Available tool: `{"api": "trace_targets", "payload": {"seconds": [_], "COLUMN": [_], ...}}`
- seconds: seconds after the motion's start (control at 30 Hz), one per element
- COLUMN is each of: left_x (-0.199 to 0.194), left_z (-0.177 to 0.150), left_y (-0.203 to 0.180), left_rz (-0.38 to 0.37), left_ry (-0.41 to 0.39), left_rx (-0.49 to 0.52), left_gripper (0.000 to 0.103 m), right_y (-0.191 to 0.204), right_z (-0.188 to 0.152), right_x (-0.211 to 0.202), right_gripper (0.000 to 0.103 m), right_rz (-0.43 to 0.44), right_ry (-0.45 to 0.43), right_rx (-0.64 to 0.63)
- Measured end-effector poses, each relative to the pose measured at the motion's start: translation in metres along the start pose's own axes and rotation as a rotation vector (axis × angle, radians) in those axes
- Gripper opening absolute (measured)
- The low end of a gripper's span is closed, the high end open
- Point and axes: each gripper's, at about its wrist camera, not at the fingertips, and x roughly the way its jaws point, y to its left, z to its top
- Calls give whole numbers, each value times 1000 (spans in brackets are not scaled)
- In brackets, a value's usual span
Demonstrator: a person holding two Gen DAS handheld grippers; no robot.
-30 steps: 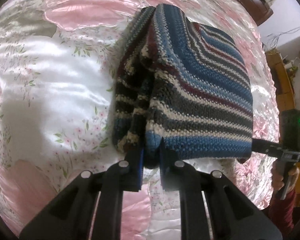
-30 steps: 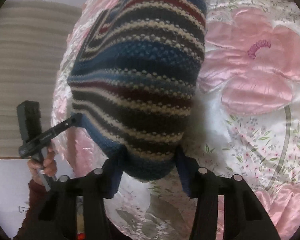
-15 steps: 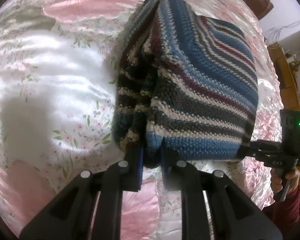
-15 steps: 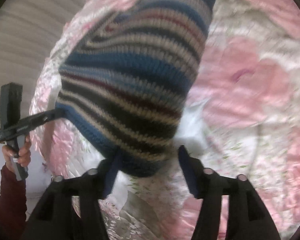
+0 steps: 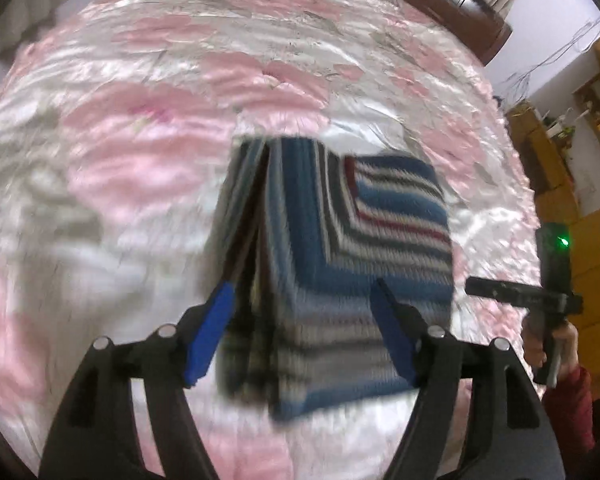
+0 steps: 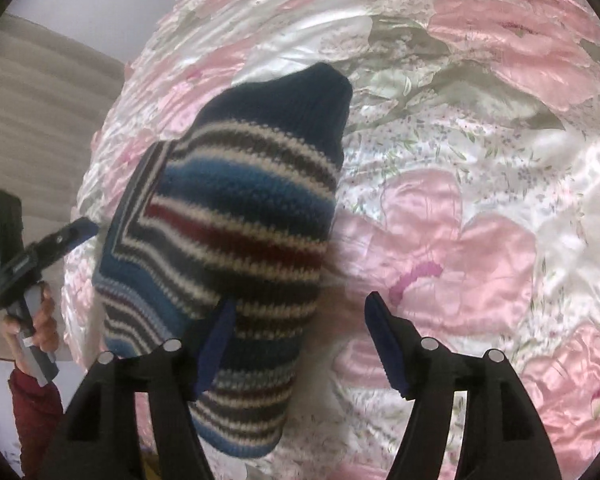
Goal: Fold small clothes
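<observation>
Bed [image 5: 148, 184], covered by a glossy pink-and-white floral satin quilt [image 6: 452, 248]; fills most of both views.

Folded striped knit garment [image 5: 364, 264], in blue, grey, cream and maroon wool: lies on the quilt, away from the bed's edges in the left wrist view, layered edges showing along one side. In the right wrist view it [image 6: 236, 240] shows a plain dark blue ribbed end farthest from the camera.

Left gripper [image 5: 302, 332], black with blue pads: jaws spread wide on either side of the near part of the garment, nothing pinched.

Right gripper [image 6: 296, 340], same make: jaws spread wide, empty; one finger overlaps the garment's near end, whether touching cannot be told.

Each gripper is held by a hand [image 6: 40, 320] in a dark red sleeve [image 5: 568, 412].
</observation>
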Motion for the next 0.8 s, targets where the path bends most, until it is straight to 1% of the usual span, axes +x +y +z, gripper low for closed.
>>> {"api": "trace_targets", "payload": {"seconds": [0.07,0.13,0.17,0.3,0.33,0.37,0.4,0.43,0.47,0.5,0.53,0.6,0.63,0.7,0.73,0.8], "left_x": [19,35,39,61,68,73,78,83,88,90,89,84,82,80,82,92], "left_z": [23,37,44,58,60,59,57,57,56,55,54,52,51,47,44,37], "left_y": [-2,-4,-8,-18,-19,-18,-18,-17,-16,-14,-12,-8,-6,3,11,28], "left_rz": [28,53,54,82,76,72,78,87,94,94,96,95,107,155,163,149], "left_ry": [3,7,10,41,63,77,89,103,122,121,113,101,99,93,97,125], "left_rx": [-18,-19,-12,13,20,23,23,24,25,21,16,5,5,3,-14,-83], "left_gripper": [70,70,70,70,68,64,50,29,22,16,13,8,8,8,8,8], "right_y": [-3,-1,0,2,3,3,5,6,9,9,11,16,18,20,22,26], "right_z": [2,3,4,7,8,9,11,12,13,13,12,12,12,11,10,8], "right_x": [5,8,9,7,7,6,5,5,4,4,3,6,8,11,11,11], "right_gripper": [71,73,73,74,74,74,74,74,74,74,74,74,74,74,74,74], "right_rz": [4,0,-4,-8,-9,-13,-17,-18,-16,-11,-5,0,8,22,22,20], "right_ry": [3,0,-1,-8,-9,-11,-16,-18,-20,-21,-19,-18,-14,-7,-5,-2], "right_rx": [0,-12,-24,-36,-37,-40,-43,-45,-44,-45,-49,-55,-53,-45,-49,-68]}}
